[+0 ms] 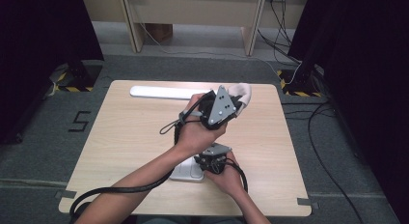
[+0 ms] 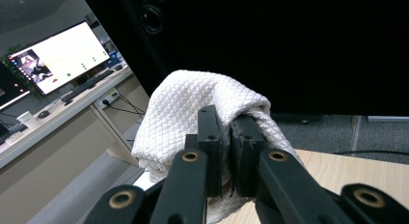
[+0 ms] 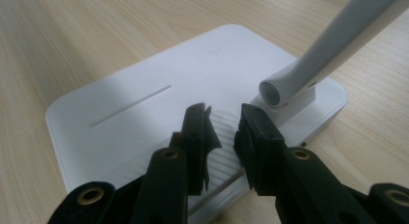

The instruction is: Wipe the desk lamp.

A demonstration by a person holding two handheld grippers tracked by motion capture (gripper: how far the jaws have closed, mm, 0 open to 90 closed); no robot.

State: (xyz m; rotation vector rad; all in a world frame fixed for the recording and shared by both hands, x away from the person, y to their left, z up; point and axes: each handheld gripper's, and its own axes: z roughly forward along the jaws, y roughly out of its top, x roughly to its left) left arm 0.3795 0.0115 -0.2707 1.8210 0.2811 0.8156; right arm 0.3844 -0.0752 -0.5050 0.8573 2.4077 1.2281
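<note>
Two claws: both mine, one raised over the far half of the table (image 1: 130,137), one low near its front edge.
Table: pale wood, and it bears a white desk lamp.
Lamp head: the long white bar (image 1: 161,92) lying near the far edge.
Lamp base (image 3: 159,96): flat white slab at the near edge, its arm (image 3: 333,45) rising from the hinge.
Cloth (image 2: 193,113): white, waffle-textured, bunched, lifted clear of the table.
Left claw (image 2: 225,137): nipped tight on a fold of the cloth.
Right claw (image 3: 224,132): narrow gap, nothing between the pads, tips just over the ribbed strip on the base; contact I cannot tell.
</note>
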